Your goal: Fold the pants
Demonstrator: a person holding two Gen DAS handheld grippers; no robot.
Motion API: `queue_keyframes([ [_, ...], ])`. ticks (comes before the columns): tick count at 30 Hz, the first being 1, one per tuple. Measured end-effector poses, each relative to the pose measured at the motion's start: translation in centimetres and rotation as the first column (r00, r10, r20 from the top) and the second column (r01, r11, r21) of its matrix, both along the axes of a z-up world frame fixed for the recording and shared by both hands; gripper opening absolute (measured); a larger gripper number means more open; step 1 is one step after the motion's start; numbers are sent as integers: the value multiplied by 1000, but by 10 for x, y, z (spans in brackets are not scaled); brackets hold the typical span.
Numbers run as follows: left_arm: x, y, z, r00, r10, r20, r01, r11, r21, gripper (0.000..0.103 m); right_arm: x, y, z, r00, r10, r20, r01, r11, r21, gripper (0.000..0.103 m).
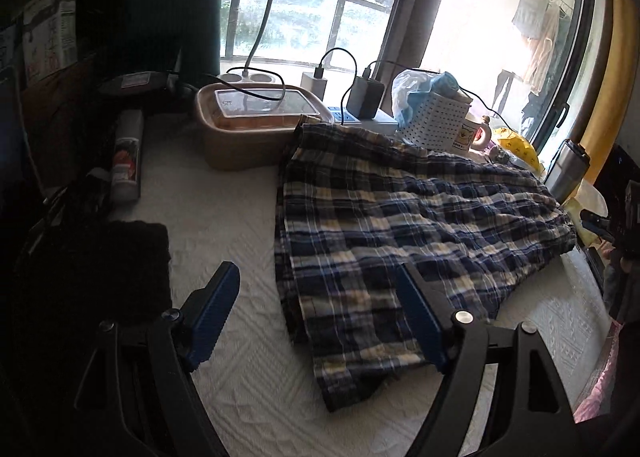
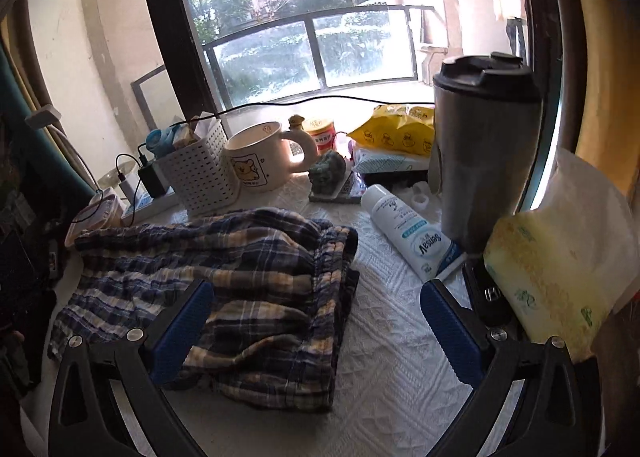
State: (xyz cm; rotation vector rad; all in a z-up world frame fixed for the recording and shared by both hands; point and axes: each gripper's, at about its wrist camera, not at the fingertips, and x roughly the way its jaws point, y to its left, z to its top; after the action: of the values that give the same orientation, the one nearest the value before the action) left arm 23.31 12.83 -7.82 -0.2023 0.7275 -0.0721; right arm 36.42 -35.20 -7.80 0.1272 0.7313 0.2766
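Observation:
Blue, white and tan plaid pants (image 1: 400, 225) lie folded on the white textured table cover (image 1: 224, 225). My left gripper (image 1: 320, 317) hangs open above their near left edge. Its right finger (image 1: 420, 321) is over the cloth and its left finger (image 1: 216, 313) over bare cover, with nothing gripped. In the right wrist view the pants (image 2: 224, 265) show their gathered waistband (image 2: 340, 257) at the right. My right gripper (image 2: 318, 333) stands wide open over that end. Its left finger (image 2: 184, 333) is above the fabric, its right finger (image 2: 452, 333) above the cover.
A brown box with a clear lid (image 1: 256, 125), a spray can (image 1: 128, 153) and a black cloth (image 1: 100, 269) sit to the left. A white basket (image 2: 200, 173), a mug (image 2: 256, 161), a steel tumbler (image 2: 480, 153), a white bottle (image 2: 412, 233) and a tissue pack (image 2: 548, 277) crowd the back and right.

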Motion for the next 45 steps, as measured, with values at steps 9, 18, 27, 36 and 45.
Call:
queue_keyframes([
  [9, -39, -50, -13, 994, -103, -34, 96, 981, -166, 80, -45, 8, -40, 993, 67, -93, -71, 997, -35, 96],
  [18, -9, -134, -36, 958, -279, -74, 265, 952, -152, 74, -42, 18, -58, 986, 99, -133, -112, 990, -89, 75],
  [27, 31, -159, -47, 961, -249, -124, 250, 968, -3, 38, -29, 29, -57, 986, 129, -107, -139, 986, -90, 75],
  [36, 33, -147, -19, 963, -266, -52, 267, 963, 30, 4, -16, 34, -55, 985, 142, -98, -153, 981, -117, 41],
  [45, 6, -138, 16, 948, -318, -13, 317, 948, -22, 4, -26, 26, -18, 992, 126, 12, -122, 977, -177, 12],
])
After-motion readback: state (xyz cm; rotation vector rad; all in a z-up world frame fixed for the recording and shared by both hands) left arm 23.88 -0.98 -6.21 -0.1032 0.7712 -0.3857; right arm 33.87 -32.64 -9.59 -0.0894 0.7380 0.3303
